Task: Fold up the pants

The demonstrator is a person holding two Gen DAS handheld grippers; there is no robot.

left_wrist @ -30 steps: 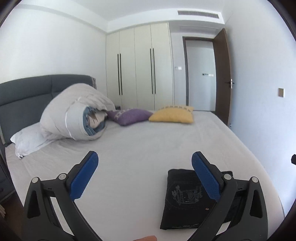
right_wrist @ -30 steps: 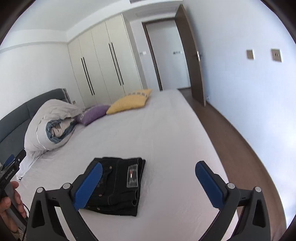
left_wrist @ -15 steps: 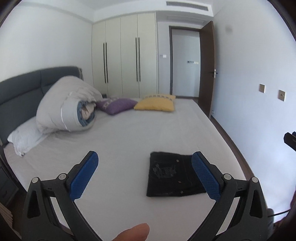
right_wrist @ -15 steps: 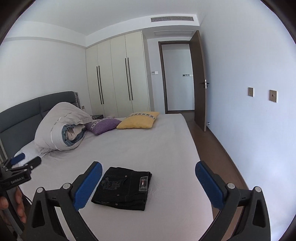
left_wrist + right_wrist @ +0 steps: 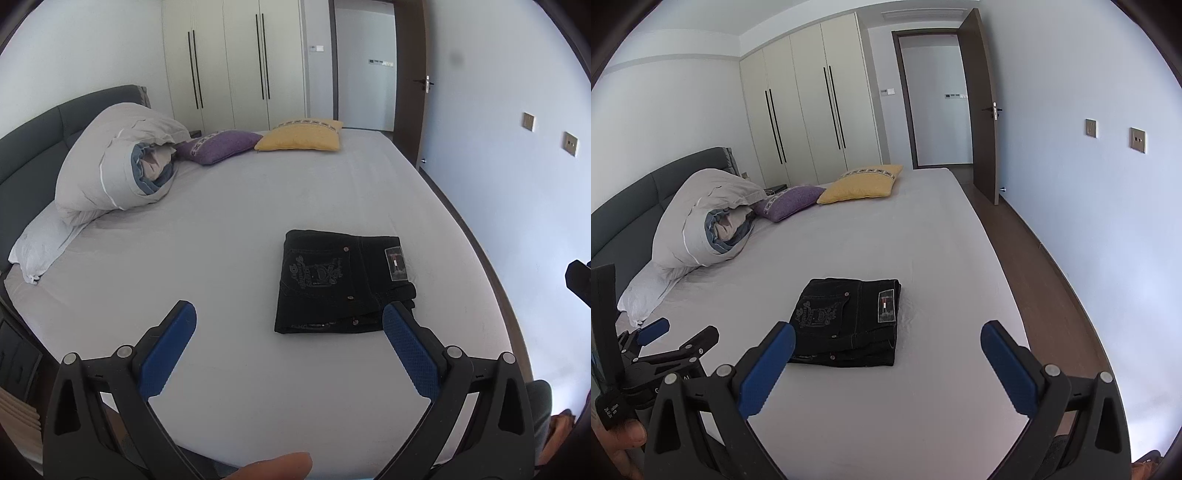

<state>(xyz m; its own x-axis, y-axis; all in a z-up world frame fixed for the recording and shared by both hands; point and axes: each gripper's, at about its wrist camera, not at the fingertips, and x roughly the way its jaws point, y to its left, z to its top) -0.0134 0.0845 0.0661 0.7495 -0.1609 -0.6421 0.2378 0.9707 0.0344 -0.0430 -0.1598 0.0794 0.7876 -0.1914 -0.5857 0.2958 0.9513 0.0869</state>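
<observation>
Black pants (image 5: 341, 282) lie folded into a neat rectangle on the white bed sheet (image 5: 229, 221), with an embroidered pocket and a label facing up. My left gripper (image 5: 290, 325) hovers open above the sheet, nearer than the pants, its blue pads wide apart and empty. In the right wrist view the same pants (image 5: 849, 321) rest ahead of my right gripper (image 5: 888, 338), which is also open and holds nothing. The left gripper (image 5: 679, 336) shows at the lower left there, held in a hand.
A rolled grey duvet (image 5: 118, 162) and a white pillow (image 5: 40, 240) sit by the dark headboard. Purple (image 5: 218, 146) and yellow (image 5: 301, 134) cushions lie at the far side. The bed's right edge drops to brown floor (image 5: 1045, 295) beside the wall. Wardrobes and an open door stand behind.
Both grippers have drawn back and risen from the folded pants, so the pants now look smaller and farther ahead. The pants have stayed in place. Both grippers remain open.
</observation>
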